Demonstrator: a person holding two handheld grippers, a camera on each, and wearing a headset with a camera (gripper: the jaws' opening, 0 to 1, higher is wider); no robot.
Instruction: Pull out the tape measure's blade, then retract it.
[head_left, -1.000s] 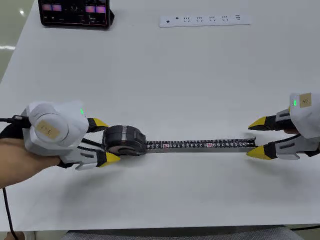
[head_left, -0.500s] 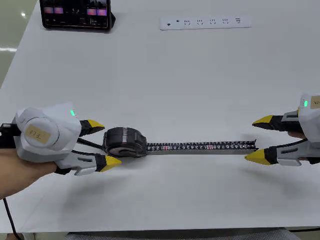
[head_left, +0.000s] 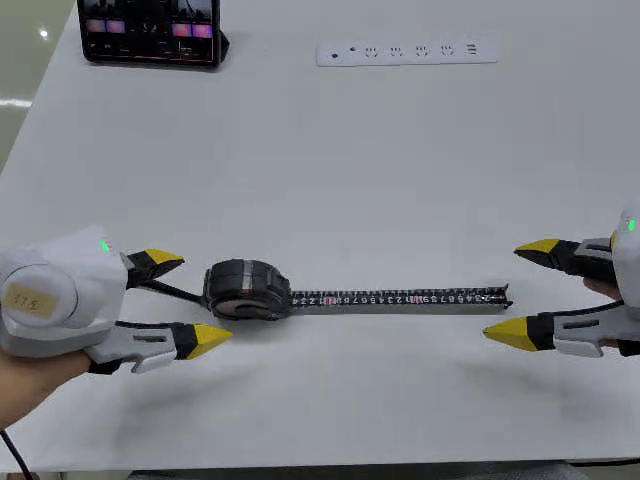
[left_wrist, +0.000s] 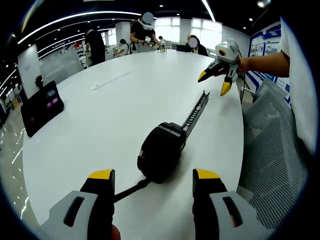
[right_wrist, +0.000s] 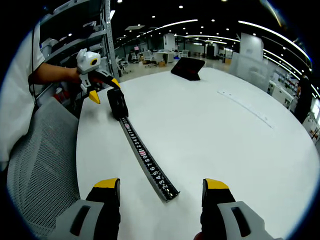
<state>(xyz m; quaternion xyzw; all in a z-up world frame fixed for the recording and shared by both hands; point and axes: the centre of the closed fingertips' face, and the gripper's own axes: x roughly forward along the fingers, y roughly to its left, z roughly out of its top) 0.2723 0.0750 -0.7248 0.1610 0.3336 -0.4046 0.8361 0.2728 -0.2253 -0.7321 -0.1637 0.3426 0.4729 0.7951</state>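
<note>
One white desk (head_left: 400, 180) is carrying everything. Both grippers are hanging low over its near edge, well apart.

The left hand-held gripper (head_left: 205, 297) is sitting with jaws spread wide, gripping nothing. The tape measure case (head_left: 247, 290) is lying on the desk just ahead of its yellow tips, not touched by either. The right hand-held gripper (head_left: 500, 291) is also gaping wide and holding nothing. The hooked end of the blade is lying between its two tips, clear of both.

A dark tablet (head_left: 150, 28) is standing at the far left edge, screen glowing. A white power strip (head_left: 407, 52) is lying flat at the far side.

The blade (head_left: 400, 298) is stretching out flat from the case toward the right gripper, numbers facing up. A thin black strap (head_left: 175, 291) is trailing from the case back between the left jaws.
</note>
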